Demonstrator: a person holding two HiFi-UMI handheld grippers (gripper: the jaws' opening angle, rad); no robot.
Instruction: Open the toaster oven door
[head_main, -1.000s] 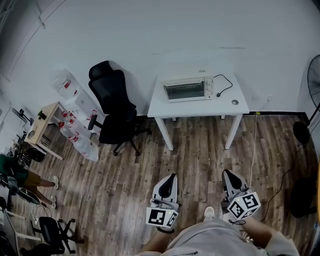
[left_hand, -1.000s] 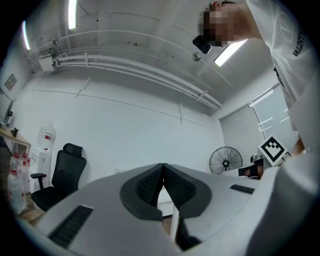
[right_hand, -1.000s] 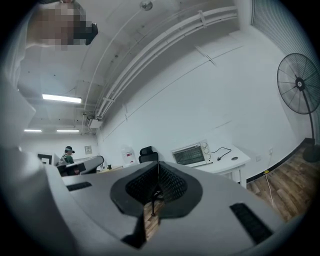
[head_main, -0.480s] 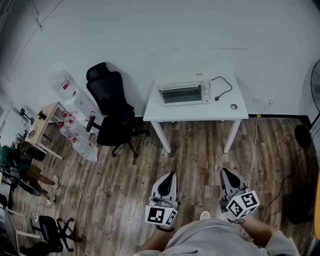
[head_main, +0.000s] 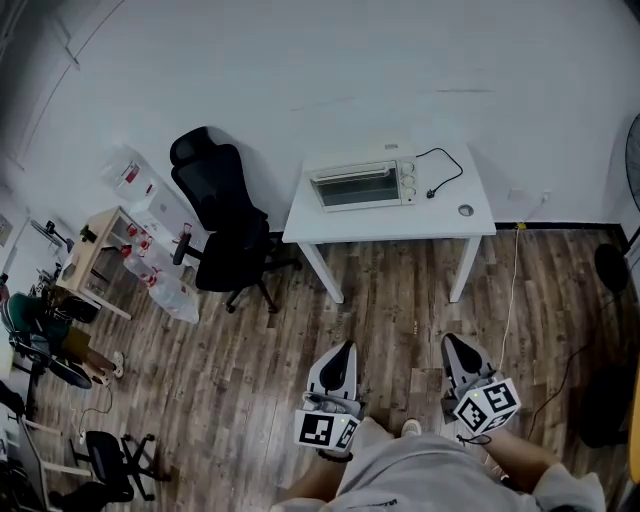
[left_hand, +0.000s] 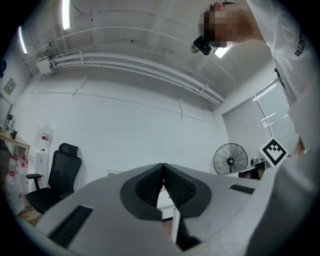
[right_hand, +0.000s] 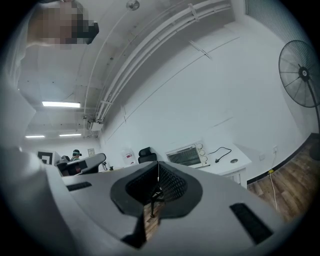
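Closer than a second ago, the toaster oven (head_main: 362, 185) sits on the far white table (head_main: 400, 226), door seemingly closed. Open wood floor (head_main: 390, 310) separates it from the left gripper (head_main: 344, 349) and right gripper (head_main: 452, 341), both clenched empty; an office chair (head_main: 222, 225) flanks the table's left edge.

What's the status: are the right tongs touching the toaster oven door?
Apart. The head view shows the right tongs above the wooden floor, with open floor between them and the table that carries the toaster oven door.
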